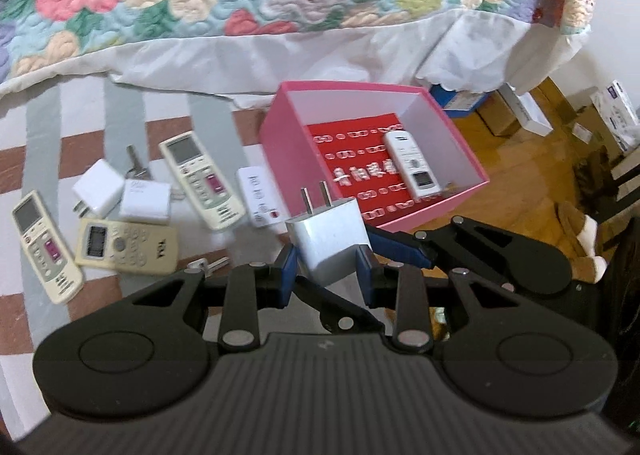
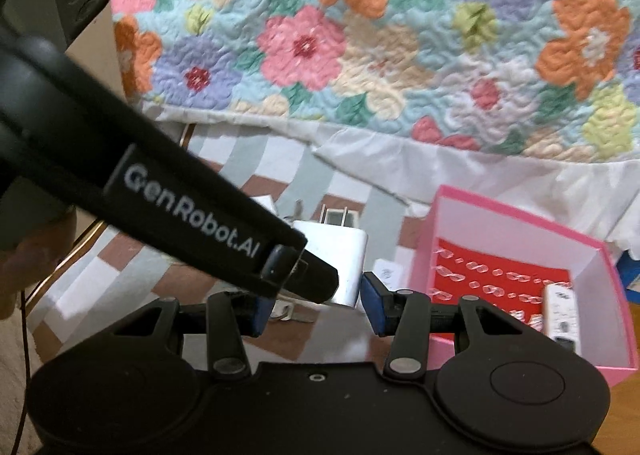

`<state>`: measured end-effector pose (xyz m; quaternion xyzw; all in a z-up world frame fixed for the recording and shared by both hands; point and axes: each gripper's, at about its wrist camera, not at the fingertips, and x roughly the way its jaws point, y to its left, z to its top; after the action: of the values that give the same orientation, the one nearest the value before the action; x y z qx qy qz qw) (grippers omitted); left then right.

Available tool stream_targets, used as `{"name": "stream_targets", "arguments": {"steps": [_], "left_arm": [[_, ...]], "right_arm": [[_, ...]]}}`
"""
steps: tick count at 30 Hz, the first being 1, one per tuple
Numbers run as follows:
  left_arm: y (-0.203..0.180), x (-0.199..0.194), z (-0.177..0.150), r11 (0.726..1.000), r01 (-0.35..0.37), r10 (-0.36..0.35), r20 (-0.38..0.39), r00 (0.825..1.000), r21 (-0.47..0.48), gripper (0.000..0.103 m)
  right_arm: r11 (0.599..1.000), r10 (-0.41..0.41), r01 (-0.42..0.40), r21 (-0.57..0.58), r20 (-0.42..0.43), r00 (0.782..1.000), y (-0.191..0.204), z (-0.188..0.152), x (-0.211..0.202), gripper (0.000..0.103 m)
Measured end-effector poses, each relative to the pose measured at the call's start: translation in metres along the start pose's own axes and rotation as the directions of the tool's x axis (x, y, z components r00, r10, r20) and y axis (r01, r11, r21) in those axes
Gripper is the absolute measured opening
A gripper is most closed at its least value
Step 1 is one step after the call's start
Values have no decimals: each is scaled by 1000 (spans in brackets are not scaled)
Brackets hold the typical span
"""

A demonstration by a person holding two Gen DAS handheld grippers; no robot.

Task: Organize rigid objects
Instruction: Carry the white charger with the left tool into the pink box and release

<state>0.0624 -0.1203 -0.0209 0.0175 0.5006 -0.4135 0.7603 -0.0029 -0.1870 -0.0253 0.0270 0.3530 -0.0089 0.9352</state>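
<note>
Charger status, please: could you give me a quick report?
Left gripper shut on charger, prongs up. Right gripper open nearby. Box ahead, one remote inside.

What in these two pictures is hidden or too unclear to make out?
- Left wrist view: the white charger held by the left gripper covers the bedspread behind it; a key is half hidden by the gripper.
- Left wrist view: print on the small white card is too blurred to read.
- Right wrist view: the left gripper's arm hides the charger's left side and one of the right gripper's fingers.
- Right wrist view: the remote in the pink box is partly covered.
</note>
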Motion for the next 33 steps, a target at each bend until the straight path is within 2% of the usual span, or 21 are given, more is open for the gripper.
{"name": "stream_targets", "arguments": {"steps": [4,9,15,17,21,28,33], "left_arm": [[-18,7,20,1000,23,-23,-40,999,0,31],[-45,33,49,998,63,-63,-61,996,0,31],[-63,100,71,990,102,-110,-87,990,-92,31],[-66,126,76,987,110,-123,-111,986,-115,31],[-68,178,82,983,105,-132,-182,974,-151,31],[-69,232,84,980,71,-118,-254,960,-187,30],[-65,255,81,970,57,-131,-312,941,-235,31]], "right_arm": [[999,-38,38,1,5,999,-16,5,-13,52],[996,-68,69,58,-30,997,-59,14,-18,52],[994,-107,110,9,-147,983,-114,12,10,52],[994,-91,101,43,-189,978,-138,8,25,52],[992,-67,94,84,-288,955,-171,-3,58,52],[969,21,88,229,-434,901,-215,-13,103,52],[967,-19,145,208,-513,858,-216,-24,121,52]]}}
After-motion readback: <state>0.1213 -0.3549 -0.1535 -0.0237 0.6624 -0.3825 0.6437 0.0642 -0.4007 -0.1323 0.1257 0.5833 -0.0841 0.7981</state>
